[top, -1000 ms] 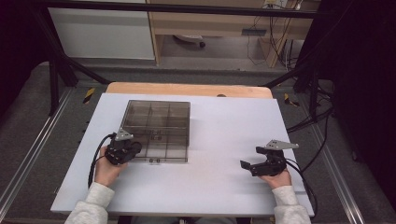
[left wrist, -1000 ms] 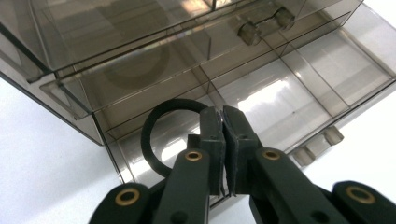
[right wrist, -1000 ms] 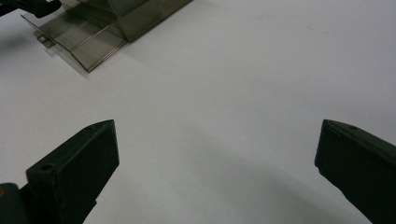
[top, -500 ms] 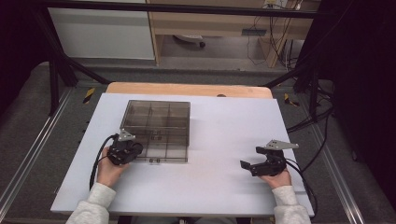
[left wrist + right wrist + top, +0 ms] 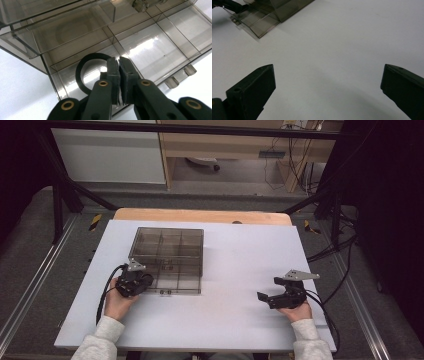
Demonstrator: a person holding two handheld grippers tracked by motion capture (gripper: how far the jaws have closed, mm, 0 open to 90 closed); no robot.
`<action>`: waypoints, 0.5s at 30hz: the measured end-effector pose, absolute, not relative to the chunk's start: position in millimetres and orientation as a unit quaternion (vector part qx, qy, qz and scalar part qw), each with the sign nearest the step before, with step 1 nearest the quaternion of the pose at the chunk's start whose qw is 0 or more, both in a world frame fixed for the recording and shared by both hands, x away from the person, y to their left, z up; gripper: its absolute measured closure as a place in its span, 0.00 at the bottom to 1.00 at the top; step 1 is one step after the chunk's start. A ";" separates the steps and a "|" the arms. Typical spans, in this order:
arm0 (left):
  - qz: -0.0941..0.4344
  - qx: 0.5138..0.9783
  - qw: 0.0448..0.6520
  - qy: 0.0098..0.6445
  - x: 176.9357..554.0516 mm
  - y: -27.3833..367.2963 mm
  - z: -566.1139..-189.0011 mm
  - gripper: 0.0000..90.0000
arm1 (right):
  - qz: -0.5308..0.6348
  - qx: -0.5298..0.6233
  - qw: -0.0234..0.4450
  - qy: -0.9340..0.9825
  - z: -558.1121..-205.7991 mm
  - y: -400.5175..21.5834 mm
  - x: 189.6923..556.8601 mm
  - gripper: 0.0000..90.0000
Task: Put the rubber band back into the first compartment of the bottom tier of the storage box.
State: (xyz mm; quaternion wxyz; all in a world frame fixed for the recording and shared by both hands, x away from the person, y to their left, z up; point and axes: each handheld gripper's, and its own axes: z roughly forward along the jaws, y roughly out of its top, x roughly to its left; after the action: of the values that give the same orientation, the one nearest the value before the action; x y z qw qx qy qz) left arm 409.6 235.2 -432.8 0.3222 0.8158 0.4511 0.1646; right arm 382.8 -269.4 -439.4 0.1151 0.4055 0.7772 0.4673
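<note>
From above, your left gripper (image 5: 141,281) sits at the near-left corner of the smoky compartment box (image 5: 167,254); your right gripper (image 5: 268,298) rests well apart, jaws spread on nothing. Along your left jaws, they pinch a black ring (image 5: 86,72) over the nearest compartment; next, probably release it there.
</note>
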 end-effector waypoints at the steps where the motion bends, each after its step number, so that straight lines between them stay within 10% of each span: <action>1: 0.165 0.816 0.321 0.452 409.5 235.1 -432.9 0.95 | 0.468 0.405 0.116 0.777 -439.3 -269.5 382.9 0.00; 15: 0.176 0.806 0.345 0.447 402.5 236.3 -421.5 0.78 | 0.468 0.405 0.116 0.777 -439.0 -269.8 382.9 0.00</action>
State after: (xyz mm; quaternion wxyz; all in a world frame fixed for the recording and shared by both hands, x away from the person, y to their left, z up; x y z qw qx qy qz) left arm 402.5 236.3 -421.5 0.3451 0.8060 0.4475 0.1761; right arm 382.9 -269.8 -439.0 0.1162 0.4046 0.7769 0.4682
